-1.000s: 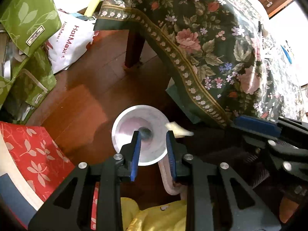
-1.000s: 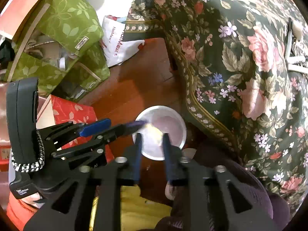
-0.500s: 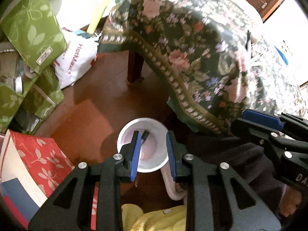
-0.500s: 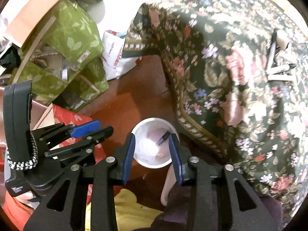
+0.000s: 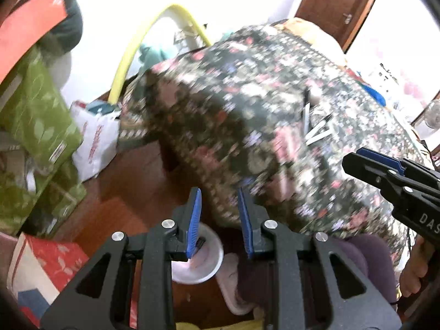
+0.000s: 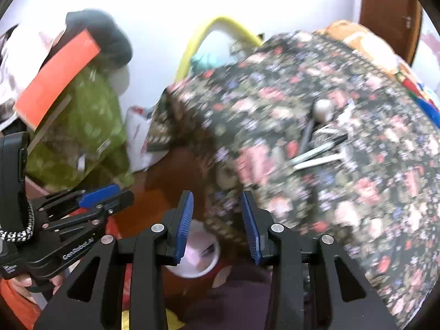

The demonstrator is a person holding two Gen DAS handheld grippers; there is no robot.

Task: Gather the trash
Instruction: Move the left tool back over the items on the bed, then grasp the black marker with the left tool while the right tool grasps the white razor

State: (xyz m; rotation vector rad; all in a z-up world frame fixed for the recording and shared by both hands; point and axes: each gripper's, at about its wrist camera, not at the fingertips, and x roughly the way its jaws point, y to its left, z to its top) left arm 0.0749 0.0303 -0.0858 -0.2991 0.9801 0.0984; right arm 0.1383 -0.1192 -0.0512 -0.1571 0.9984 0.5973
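A white trash bucket (image 5: 209,269) stands on the wooden floor below both grippers; it also shows in the right wrist view (image 6: 198,261) with a dark item inside. My left gripper (image 5: 220,206) is open and empty, raised above the bucket and pointing at the floral-cloth table (image 5: 261,137). My right gripper (image 6: 217,209) is open and empty, also raised. Pens and small bits of clutter (image 6: 319,151) lie on the tablecloth, also seen in the left wrist view (image 5: 316,129). Both views are motion-blurred.
Green leaf-print bags (image 5: 35,126) and a white shopping bag (image 5: 96,140) stand at the left by the wall. A red patterned box (image 5: 49,261) lies on the floor at the lower left. A yellow hoop (image 6: 209,30) leans behind the table. A brown door (image 5: 338,2) is at the back right.
Both grippers have lifted and tilted up from the bucket toward the table top. The right jaws have opened wider. The bucket has slid low in both views.
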